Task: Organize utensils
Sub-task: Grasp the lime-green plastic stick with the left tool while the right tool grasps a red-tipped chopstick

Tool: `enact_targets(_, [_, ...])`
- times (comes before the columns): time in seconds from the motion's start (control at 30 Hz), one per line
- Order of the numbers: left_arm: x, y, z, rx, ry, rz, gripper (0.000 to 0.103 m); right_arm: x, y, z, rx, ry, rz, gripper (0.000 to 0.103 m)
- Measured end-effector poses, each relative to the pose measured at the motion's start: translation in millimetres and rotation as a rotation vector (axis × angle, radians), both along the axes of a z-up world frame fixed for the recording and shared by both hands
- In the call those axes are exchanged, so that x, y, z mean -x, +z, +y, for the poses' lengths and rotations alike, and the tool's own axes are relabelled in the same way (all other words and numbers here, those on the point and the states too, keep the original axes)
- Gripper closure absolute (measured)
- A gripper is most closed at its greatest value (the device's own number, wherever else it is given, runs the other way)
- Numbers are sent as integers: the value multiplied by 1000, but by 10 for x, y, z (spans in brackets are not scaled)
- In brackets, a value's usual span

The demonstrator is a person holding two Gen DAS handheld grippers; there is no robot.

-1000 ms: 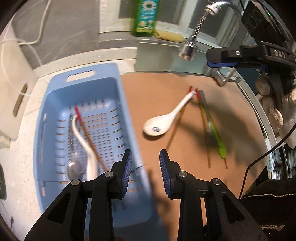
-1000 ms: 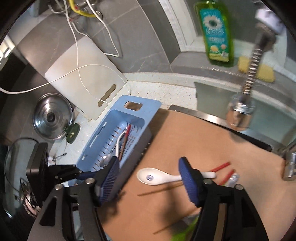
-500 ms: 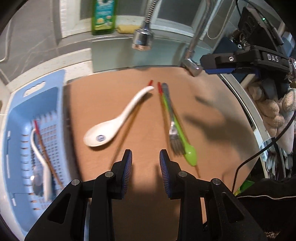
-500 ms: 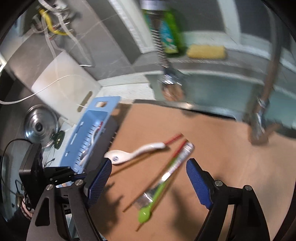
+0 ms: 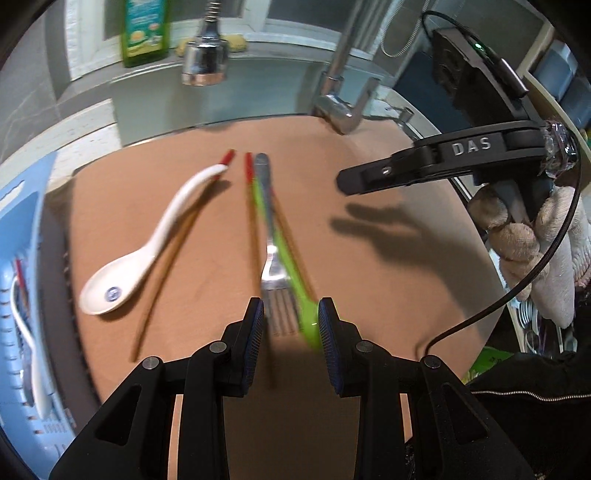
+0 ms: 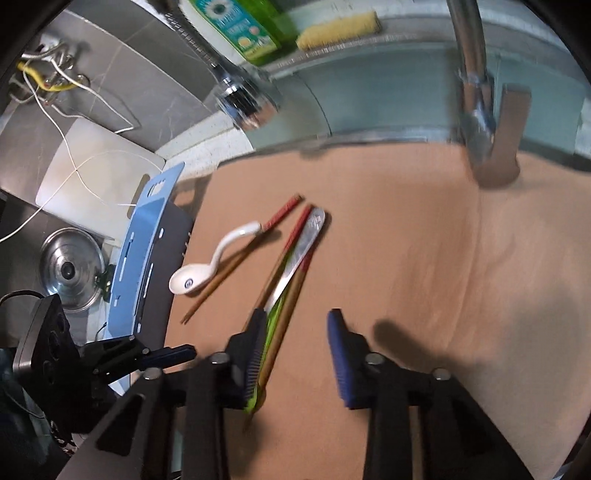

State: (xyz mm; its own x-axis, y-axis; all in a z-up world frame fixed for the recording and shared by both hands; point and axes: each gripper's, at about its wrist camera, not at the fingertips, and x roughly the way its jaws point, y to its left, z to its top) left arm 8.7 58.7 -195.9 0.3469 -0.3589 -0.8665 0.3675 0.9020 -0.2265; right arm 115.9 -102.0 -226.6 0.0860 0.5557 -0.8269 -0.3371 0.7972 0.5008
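Steel fork (image 5: pixel 274 266) beside green spoon (image 5: pixel 295 280), blurred, left tongs (image 5: pixel 291 321) apart, right tongs (image 6: pixel 297 343) closing on nothing

Two white spoons (image 5: pixel 147 254), one fork (image 5: pixel 271 236), one green utensil (image 5: pixel 291 266), three chopsticks (image 6: pixel 225 273), one basket (image 5: pixel 22 236)

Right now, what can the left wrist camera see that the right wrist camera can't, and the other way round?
Only the left wrist view shows the gloved hand holding the right gripper, and the utensils already inside the blue basket.

Only the right wrist view shows the pot lid, the white cutting board and the wall wires.

Both show the white spoon, fork, green spoon, red-tipped chopsticks, brown board, faucet and soap bottle.
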Motion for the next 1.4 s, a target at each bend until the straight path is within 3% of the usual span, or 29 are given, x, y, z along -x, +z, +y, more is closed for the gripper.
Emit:
enact_targets(0.2, [-75, -149, -252, 27, -32, 76, 74, 22, -80, -73, -21, 7, 30, 79])
enact_targets(0.4, [-159, -259, -365, -15, -4, 108, 74, 11, -97, -137, -42, 9, 44, 79])
enact_targets(0.8, [-399, -344, -428, -86, 28, 130, 74, -7, -101, -355, -85, -11, 59, 79])
enact_targets(1.03, [-379, -388, -635, -119, -25, 147, 74, -22, -114, -484, -111, -36, 72, 79])
enact_targets(1.2, [-507, -396, -629, -109, 13, 136, 74, -31, -159, -538, -120, -46, 90, 79])
enact_targets(1.4, [-590, -396, -809, -94, -46, 120, 79, -69, -187, -644, -133, -83, 102, 79])
